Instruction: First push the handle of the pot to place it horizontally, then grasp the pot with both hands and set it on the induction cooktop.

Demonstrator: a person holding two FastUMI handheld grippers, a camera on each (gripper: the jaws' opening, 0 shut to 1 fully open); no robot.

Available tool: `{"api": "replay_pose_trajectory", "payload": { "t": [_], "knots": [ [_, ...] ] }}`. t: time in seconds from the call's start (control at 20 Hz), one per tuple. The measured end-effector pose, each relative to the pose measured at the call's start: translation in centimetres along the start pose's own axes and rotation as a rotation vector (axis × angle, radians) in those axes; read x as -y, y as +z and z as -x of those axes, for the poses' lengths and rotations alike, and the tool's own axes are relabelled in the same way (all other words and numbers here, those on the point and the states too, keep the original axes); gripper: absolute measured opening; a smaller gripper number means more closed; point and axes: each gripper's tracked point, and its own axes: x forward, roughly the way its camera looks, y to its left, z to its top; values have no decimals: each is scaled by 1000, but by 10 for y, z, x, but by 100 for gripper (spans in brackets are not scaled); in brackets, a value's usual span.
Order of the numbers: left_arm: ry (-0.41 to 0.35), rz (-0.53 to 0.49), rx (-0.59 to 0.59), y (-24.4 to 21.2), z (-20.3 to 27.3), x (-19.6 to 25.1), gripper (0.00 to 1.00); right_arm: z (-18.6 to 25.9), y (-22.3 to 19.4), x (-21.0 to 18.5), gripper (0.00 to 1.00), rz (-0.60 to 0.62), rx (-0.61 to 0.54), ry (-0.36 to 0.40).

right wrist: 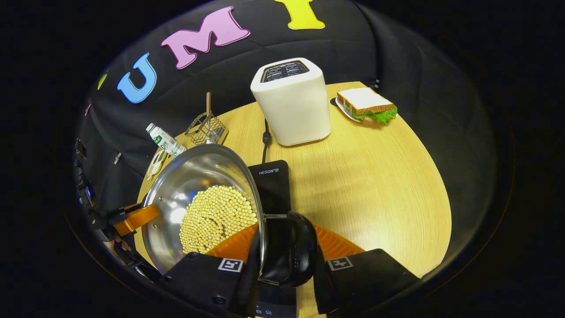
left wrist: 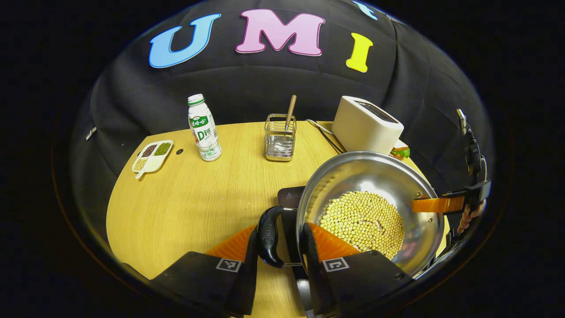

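- In the left gripper view, the left gripper (left wrist: 279,247) had its jaws closed around the black, curved, glossy handle (left wrist: 268,236) on one side of the pot (left wrist: 370,176), one finger outside the handle and the other against the pot's rim.
- The pot was a round, shallow bowl of polished steel holding a mound of small pale beans (left wrist: 363,221); it was carried over a dark, flat induction cooktop (left wrist: 289,196), whose corner showed beside its rim.
- At the pot's far edge the right gripper (left wrist: 441,204) met the rim, a hand (left wrist: 468,216) behind it.
- On the smooth wood-grain counter (left wrist: 185,198) stood a plastic bottle (left wrist: 204,128), a square wire holder (left wrist: 280,137) with a wooden-handled utensil, a divided dish (left wrist: 152,155) of grains and a boxy white toaster (left wrist: 366,124).
- In the right gripper view, the right gripper (right wrist: 284,260) had its jaws closed on the pot's (right wrist: 194,176) other rounded black handle (right wrist: 293,254).
- The glassy black cooktop (right wrist: 273,185) lay beneath the pot's edge, and the pot looked tilted in this view.
- Beyond it stood the toaster (right wrist: 292,104) and a sandwich (right wrist: 367,106) with lettuce on a plate.
- The left gripper (right wrist: 132,218) touched the pot's far rim.
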Motion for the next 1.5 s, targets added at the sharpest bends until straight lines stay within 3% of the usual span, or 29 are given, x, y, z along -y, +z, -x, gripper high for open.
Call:
{"api": "replay_pose_trajectory", "payload": {
  "t": [0.7,0.75,1.1,1.15,1.25,1.3,1.35,1.5],
  "knots": [
    [2,2,13,1,1,0,54,0,0,-1,54,-7,-1,4],
    [5,4,14,2,1,0,55,0,0,-1,50,-8,-1,5],
    [2,-21,36,4,3,0,60,1,1,-5,60,16,8,28],
    [4,-23,56,9,6,0,64,5,1,-6,62,25,14,32],
    [28,-33,90,18,10,-4,92,8,3,-10,72,26,27,35],
    [43,-40,96,19,14,-4,98,8,-2,-11,92,21,38,28],
    [56,-48,103,22,17,-5,97,12,8,-8,100,16,54,19],
    [76,-65,129,26,29,-3,97,25,16,-10,99,11,96,11]
  ]
}}
